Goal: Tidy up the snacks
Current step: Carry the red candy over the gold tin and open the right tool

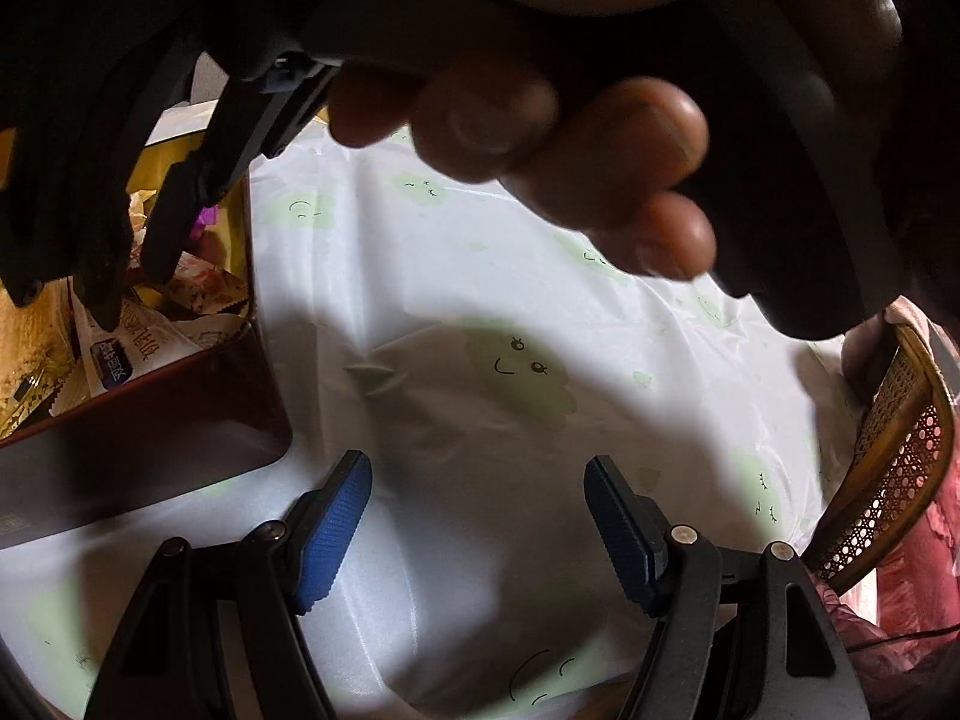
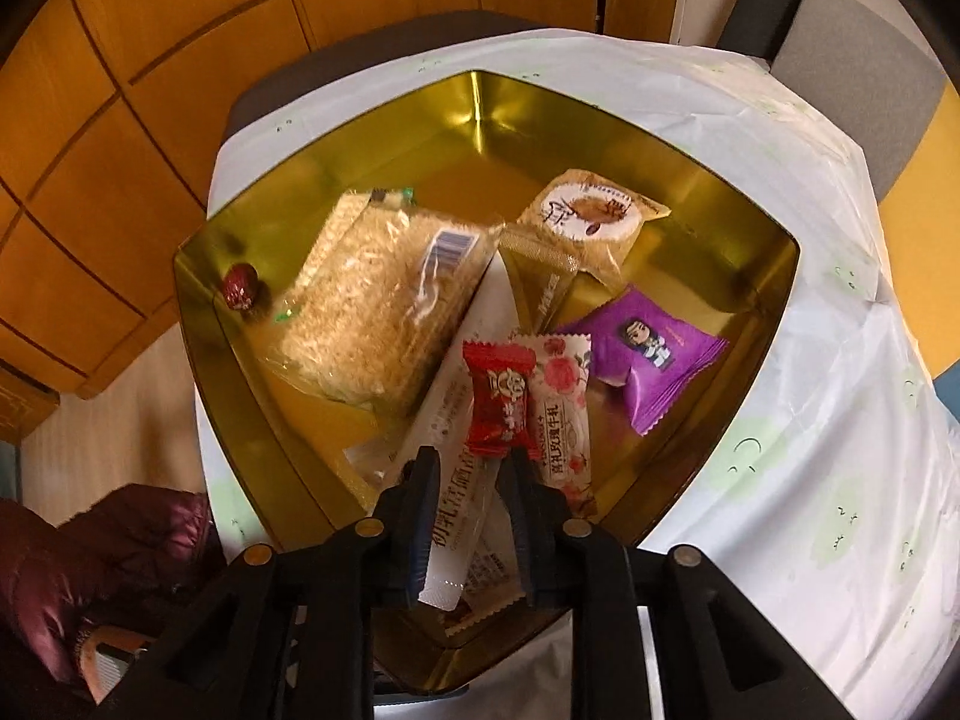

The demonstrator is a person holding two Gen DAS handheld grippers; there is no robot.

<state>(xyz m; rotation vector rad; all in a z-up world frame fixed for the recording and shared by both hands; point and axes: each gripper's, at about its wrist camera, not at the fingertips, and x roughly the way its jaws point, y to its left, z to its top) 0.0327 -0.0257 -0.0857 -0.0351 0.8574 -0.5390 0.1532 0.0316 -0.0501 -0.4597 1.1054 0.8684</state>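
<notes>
A gold-lined tin box (image 2: pixel 708 192) holds several snacks: a rice-crisp bar (image 2: pixel 372 300), a round cake pack (image 2: pixel 588 216), a purple packet (image 2: pixel 654 348), a floral packet (image 2: pixel 564 408), a long white sachet (image 2: pixel 462 438) and a red date (image 2: pixel 240 287). My right gripper (image 2: pixel 468 468) hangs over the box with its jaws narrowly apart around the lower edge of a small red candy (image 2: pixel 498 399). My left gripper (image 1: pixel 477 516) is open and empty over the white tablecloth (image 1: pixel 456 276), right of the box's dark red wall (image 1: pixel 180 420). The right gripper and the hand holding it fill the top of the left wrist view.
The white cloth with green faces (image 2: pixel 840 480) covers the table. A rattan chair back (image 1: pixel 900 456) stands at the table's right edge. Orange wood wall panels (image 2: pixel 120 120) lie beyond the box. A maroon jacket (image 2: pixel 90 552) is at lower left.
</notes>
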